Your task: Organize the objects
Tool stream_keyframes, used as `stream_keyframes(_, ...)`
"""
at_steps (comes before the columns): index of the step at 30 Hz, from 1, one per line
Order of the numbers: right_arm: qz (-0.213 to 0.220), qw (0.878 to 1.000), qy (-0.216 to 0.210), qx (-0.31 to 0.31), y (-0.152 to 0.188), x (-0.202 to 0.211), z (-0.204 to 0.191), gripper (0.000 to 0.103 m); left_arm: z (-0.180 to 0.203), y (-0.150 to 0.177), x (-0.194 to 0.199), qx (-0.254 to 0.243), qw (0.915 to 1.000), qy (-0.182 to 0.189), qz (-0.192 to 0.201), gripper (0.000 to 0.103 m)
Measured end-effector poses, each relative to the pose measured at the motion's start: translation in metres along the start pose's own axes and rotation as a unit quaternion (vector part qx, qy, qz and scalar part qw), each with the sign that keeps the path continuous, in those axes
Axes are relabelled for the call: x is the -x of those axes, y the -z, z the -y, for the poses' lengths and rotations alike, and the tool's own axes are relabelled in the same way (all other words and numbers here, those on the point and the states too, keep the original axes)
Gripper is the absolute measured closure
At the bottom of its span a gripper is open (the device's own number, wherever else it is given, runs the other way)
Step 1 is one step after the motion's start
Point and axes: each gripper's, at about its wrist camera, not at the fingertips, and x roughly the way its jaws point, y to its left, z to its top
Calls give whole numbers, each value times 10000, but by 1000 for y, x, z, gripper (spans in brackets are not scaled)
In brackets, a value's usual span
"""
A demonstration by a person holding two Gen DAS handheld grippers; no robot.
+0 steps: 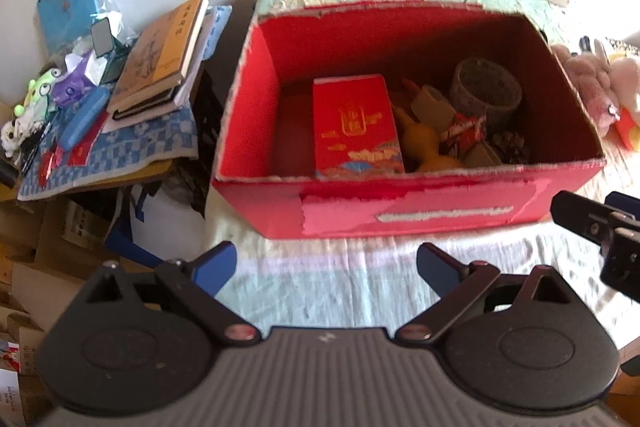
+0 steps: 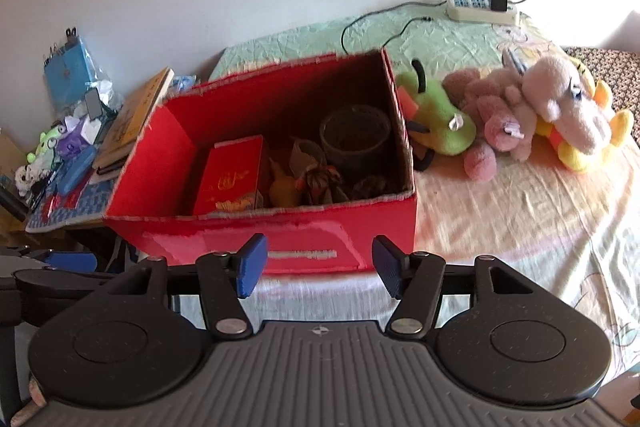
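Your left gripper (image 1: 326, 265) and right gripper (image 2: 318, 265): fingers spread, empty | red box (image 2: 280, 247) at 12 o'clock, partly filled | soft toys (image 2: 520, 119) at 2 o'clock on the bed, probably yet to go in.

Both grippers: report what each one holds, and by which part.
Nothing is held. The left gripper and the right gripper both stand open and empty, short of the red box.

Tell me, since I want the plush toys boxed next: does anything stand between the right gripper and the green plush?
Nothing visible does. The right gripper is open, and only bare bedsheet lies toward the green plush, which rests against the outside of the red box, on its right.
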Motion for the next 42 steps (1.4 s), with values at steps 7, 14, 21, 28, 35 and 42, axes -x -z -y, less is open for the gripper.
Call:
stream_keyframes(7,326,9994,88,-5,-4,6,-5,39,-3,-12,5,68,9998,-18,189,6)
stream_keyframes(14,541,9984,98,-99,-3,1,-2,39,-1,-20,-2,45,9991,-170,383,5)
stream_keyframes(21,612,9979,110,-152,-7,-3,-1,40,-1,-28,-14,9,9995,-215,243,5)
stream_keyframes(28,642,9978,92,-128,-12,-11,-2,40,-2,-38,-16,-45,9992,-280,273,4)
stream_keyframes(35,682,9976,62,-98,-22,-23,-4,43,-2,-49,-26,-125,9991,-292,296,4)
stream_keyframes(42,415,9991,43,11,-32,-49,-6,44,-2,-58,-49,-115,9996,-229,102,4)
